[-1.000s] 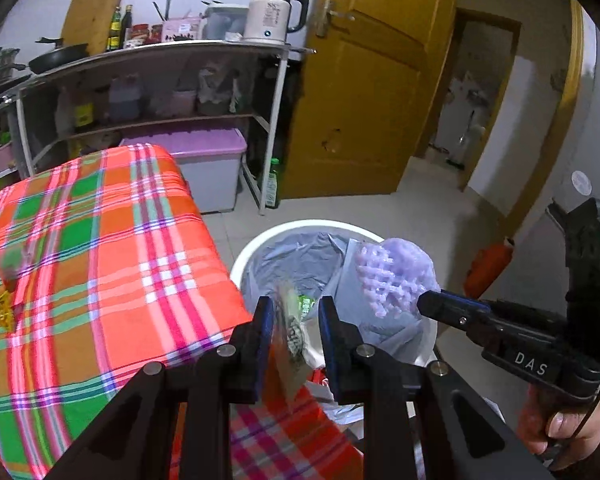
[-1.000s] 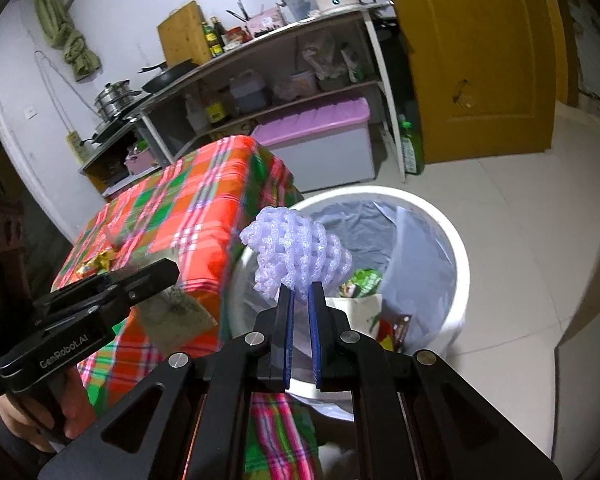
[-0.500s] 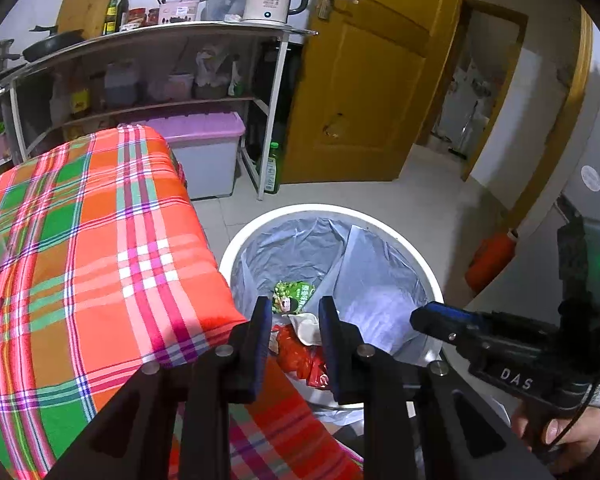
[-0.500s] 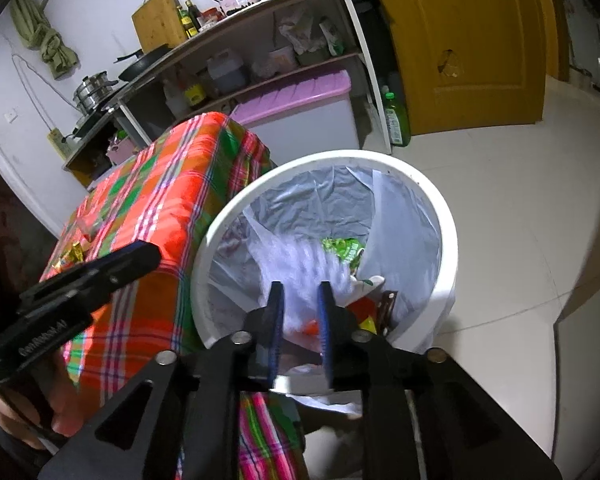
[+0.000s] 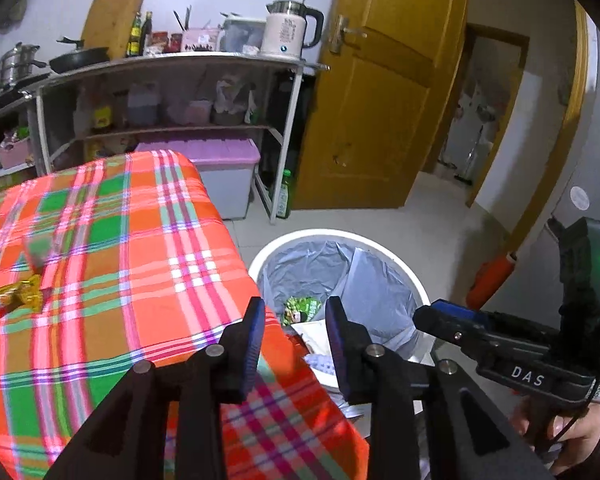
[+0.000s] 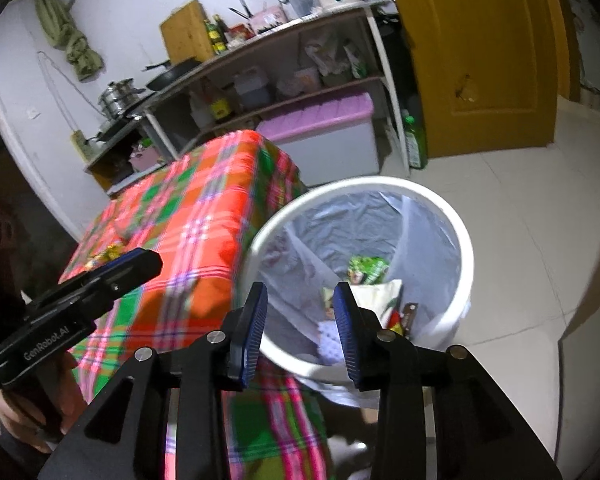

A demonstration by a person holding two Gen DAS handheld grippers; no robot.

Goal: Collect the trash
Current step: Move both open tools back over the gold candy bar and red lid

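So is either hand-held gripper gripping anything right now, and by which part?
Nothing is held. The left hand-held gripper and right hand-held gripper have just been opening, jaws empty, above the white bin.

Both wrist cameras are looking forward and downward along their own fingers, close above the white bin. The bin is lying at 3 o'clock from the checked table; the 2 views are sharing both.
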